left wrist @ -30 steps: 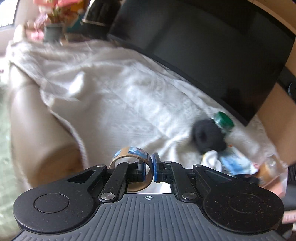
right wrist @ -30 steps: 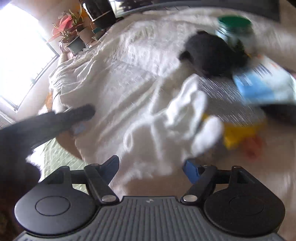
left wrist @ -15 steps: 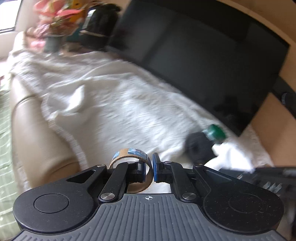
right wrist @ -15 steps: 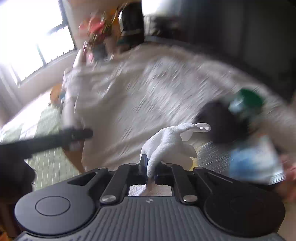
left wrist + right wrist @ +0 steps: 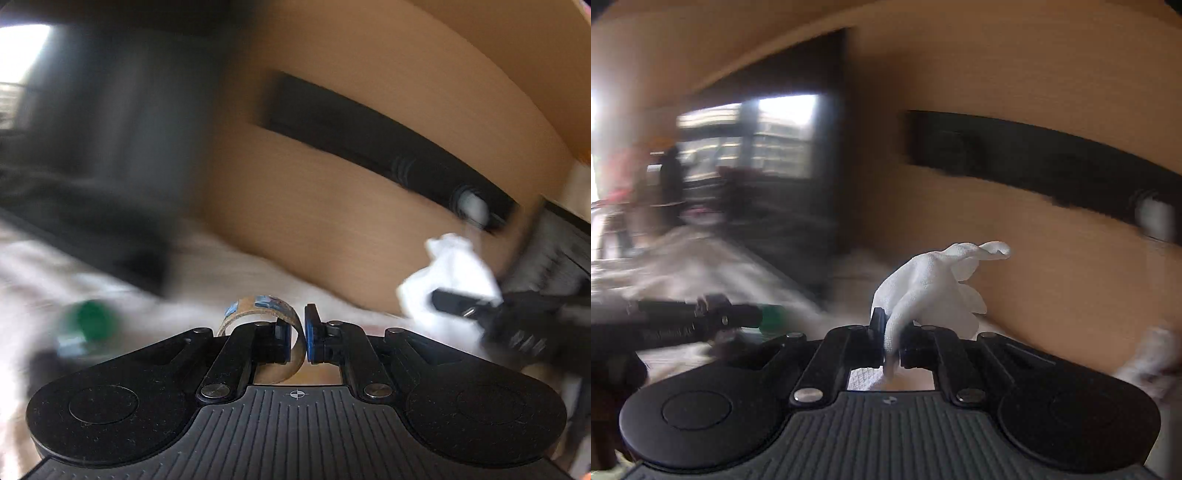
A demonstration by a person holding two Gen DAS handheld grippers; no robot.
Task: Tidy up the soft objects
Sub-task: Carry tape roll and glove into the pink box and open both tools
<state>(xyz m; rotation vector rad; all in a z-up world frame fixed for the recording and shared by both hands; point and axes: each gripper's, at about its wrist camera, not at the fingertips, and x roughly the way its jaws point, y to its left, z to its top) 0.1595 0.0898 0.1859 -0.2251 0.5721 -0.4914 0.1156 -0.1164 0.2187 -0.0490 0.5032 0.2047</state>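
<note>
My left gripper (image 5: 298, 338) is shut on the wall of a brown tape roll (image 5: 264, 325) with blue print, held above the white blanket (image 5: 207, 280). My right gripper (image 5: 890, 343) is shut on a white cloth glove (image 5: 934, 284), which sticks up from the jaws with its fingers pointing right. The glove (image 5: 450, 273) and the right gripper (image 5: 476, 310) also show at the right of the left wrist view, lifted in the air. Both views are blurred by motion.
A green-capped bottle (image 5: 88, 325) lies on the blanket at the left. A tan wooden wall (image 5: 1034, 240) with a long black bar (image 5: 1034, 162) stands close ahead. A dark TV screen (image 5: 92, 147) is at the left. The left gripper's arm (image 5: 683, 321) crosses the right wrist view.
Both grippers have swung right and up, from the blanket toward the wooden wall. The right gripper closed on the white glove and lifted it. The left still holds the tape roll.
</note>
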